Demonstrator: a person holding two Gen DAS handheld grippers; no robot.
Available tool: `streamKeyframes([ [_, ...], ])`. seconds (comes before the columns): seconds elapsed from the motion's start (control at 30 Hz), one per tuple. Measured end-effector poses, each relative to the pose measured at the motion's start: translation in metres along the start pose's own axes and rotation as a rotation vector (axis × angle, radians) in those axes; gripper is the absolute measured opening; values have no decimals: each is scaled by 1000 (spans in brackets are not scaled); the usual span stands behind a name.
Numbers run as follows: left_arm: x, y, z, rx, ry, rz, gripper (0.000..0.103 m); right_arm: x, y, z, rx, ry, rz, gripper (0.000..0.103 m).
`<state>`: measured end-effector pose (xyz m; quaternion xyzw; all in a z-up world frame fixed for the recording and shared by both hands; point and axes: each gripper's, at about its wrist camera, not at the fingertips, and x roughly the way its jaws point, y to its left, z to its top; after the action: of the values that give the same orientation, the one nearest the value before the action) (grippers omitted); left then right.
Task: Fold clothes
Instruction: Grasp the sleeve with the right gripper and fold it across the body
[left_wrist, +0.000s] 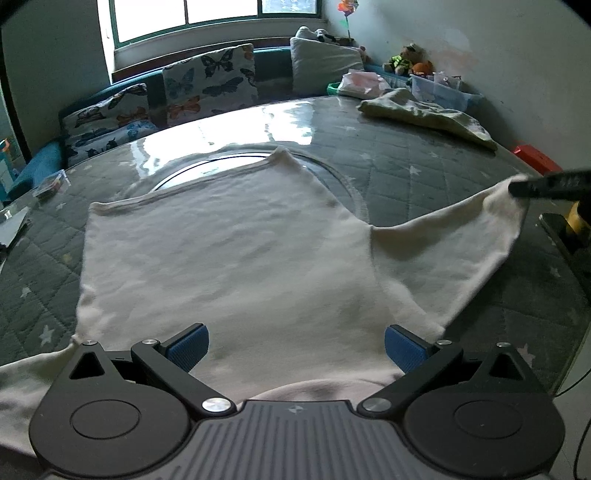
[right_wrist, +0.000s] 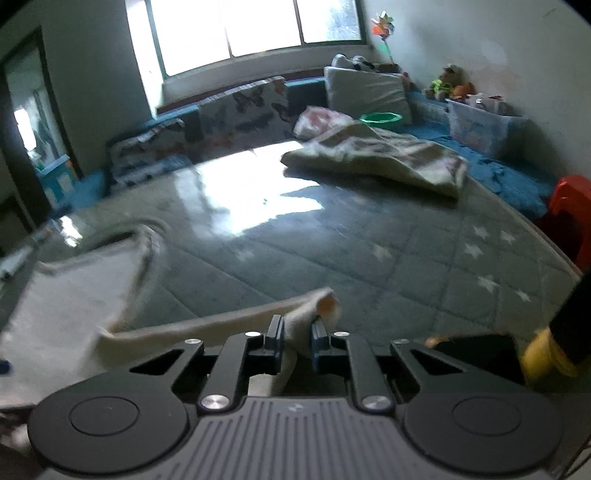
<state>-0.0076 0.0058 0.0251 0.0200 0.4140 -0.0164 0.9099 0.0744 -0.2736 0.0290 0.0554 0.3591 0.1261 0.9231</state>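
A white T-shirt (left_wrist: 236, 251) lies spread on the grey star-quilted table (left_wrist: 424, 166), its hem towards the far side. My left gripper (left_wrist: 295, 347) is open, its blue pads (left_wrist: 188, 347) hovering over the shirt's near part. My right gripper (right_wrist: 297, 343) is shut on the shirt's sleeve (right_wrist: 295, 314) and holds it lifted off the table. In the left wrist view the right gripper's dark fingers (left_wrist: 546, 182) pinch the sleeve end (left_wrist: 506, 195) at the far right, stretching the sleeve (left_wrist: 443, 251) outward.
A crumpled pale cloth (left_wrist: 424, 110) (right_wrist: 376, 155) lies at the table's far right. Butterfly cushions (left_wrist: 207, 85) and a white pillow (left_wrist: 325, 62) line the bench beyond. A clear storage box (right_wrist: 480, 122) and a red stool (right_wrist: 569, 210) stand at the right.
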Motion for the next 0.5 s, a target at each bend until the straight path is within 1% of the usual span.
streamKeyframes([
  [0.1, -3, 7, -2, -7, -1, 11, 103, -13, 16, 13, -15, -23, 63, 12],
  [0.3, -10, 16, -11, -12, -2, 19, 103, -36, 64, 35, -87, -59, 195, 11],
  [0.5, -19, 29, -20, -35, -12, 29, 103, -57, 124, 49, -181, -78, 334, 11],
])
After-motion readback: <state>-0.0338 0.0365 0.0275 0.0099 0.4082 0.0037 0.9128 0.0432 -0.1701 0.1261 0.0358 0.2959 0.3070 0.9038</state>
